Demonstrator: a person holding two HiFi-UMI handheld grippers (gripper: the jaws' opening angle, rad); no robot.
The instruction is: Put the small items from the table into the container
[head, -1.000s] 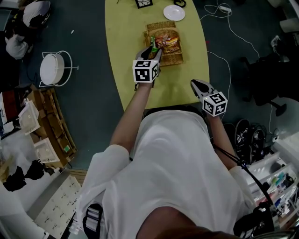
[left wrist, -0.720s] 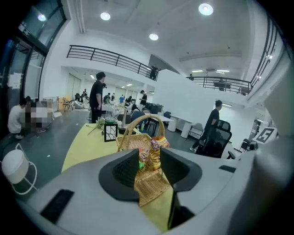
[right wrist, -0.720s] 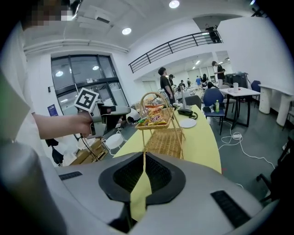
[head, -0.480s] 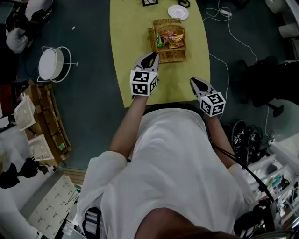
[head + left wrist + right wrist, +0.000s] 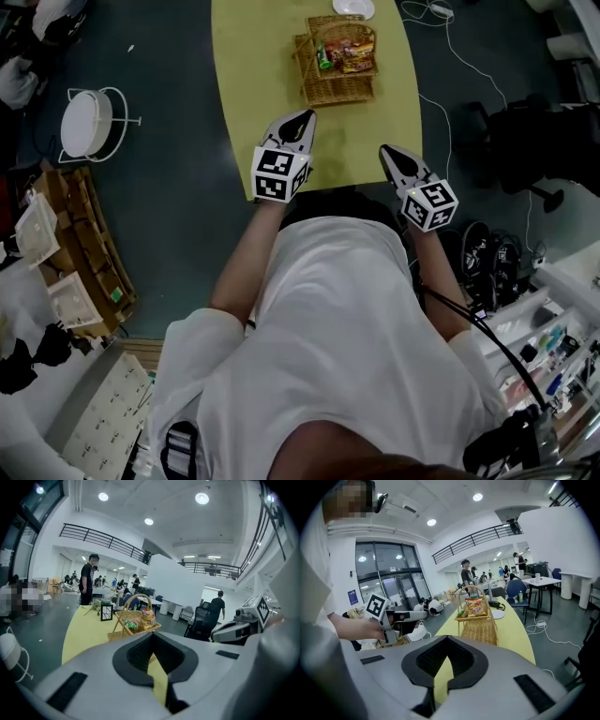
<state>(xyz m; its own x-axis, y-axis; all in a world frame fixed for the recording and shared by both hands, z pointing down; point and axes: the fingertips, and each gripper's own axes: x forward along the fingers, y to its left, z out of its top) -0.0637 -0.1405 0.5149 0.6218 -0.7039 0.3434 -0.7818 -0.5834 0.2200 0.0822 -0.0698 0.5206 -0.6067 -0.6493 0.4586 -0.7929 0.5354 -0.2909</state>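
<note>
A wicker basket (image 5: 337, 64) stands on the yellow table (image 5: 258, 56) with snack packs (image 5: 352, 52) and a small green item (image 5: 323, 58) inside. It also shows ahead in both gripper views, basket (image 5: 133, 623) and basket (image 5: 480, 625). My left gripper (image 5: 304, 117) hovers over the table's near part, well short of the basket. Its jaws are closing to shut, with nothing between them. My right gripper (image 5: 384, 150) hangs at the table's near right edge, shut and empty. In their own views, the left gripper (image 5: 159, 677) and the right gripper (image 5: 440, 679) show closed grey jaws.
A white plate (image 5: 349, 7) lies beyond the basket, and a framed marker card (image 5: 106, 612) stands near it. On the floor are a white round stand (image 5: 86, 122), wooden racks (image 5: 89, 253), cables (image 5: 450, 56) and a black chair (image 5: 534, 141). People stand far off.
The left gripper has drawn back from the basket toward the person, leaving the green item in it, and its jaws have shut. The right gripper has risen a little.
</note>
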